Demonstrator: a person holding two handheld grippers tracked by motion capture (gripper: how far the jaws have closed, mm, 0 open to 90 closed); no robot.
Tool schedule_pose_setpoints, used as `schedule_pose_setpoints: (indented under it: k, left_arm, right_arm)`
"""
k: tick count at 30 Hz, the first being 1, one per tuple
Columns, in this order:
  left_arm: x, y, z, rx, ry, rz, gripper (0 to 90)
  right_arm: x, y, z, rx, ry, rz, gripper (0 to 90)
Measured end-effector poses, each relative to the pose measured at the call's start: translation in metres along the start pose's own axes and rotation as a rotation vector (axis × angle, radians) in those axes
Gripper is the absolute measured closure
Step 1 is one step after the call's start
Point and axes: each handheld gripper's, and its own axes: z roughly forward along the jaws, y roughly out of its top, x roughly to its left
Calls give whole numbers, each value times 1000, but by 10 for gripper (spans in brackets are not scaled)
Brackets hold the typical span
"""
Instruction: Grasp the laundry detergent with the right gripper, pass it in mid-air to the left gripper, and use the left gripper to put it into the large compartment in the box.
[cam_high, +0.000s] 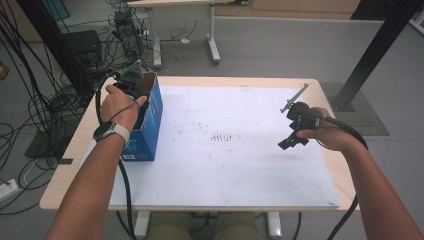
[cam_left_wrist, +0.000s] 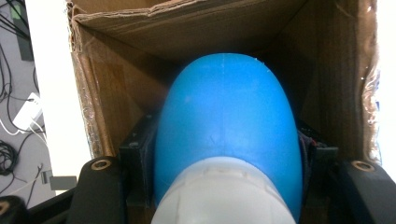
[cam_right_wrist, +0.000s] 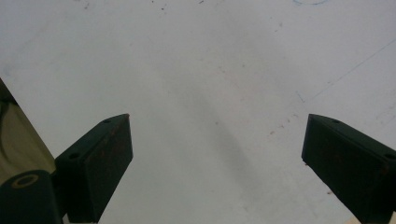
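Note:
A blue box (cam_high: 150, 120) of brown cardboard (cam_left_wrist: 112, 88) stands open-topped at the table's left side. My left gripper (cam_high: 131, 82) reaches down into it from above. In the left gripper view, my left gripper (cam_left_wrist: 229, 142) is shut on a smooth blue rounded bottle-like object (cam_left_wrist: 229, 107) with a white end (cam_left_wrist: 224, 191) toward the camera; the rounded blue end points into the box. My right gripper (cam_high: 289, 141) hovers over the white mat at the right. In the right gripper view, my right gripper (cam_right_wrist: 215, 149) is open with nothing between the jaws.
A white mat (cam_high: 225, 165) covers most of the wooden table (cam_high: 65, 165). Cables (cam_high: 45, 105) and equipment lie on the floor beyond the left edge. A black post (cam_high: 370, 55) stands at the far right.

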Motion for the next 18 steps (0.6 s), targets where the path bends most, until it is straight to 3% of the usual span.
schedule_pose_setpoints:
  k: [18]
  left_arm:
    - [0, -1, 0, 0, -1, 2, 376]
  right_arm:
    - [0, -1, -1, 1, -2, 0, 86]
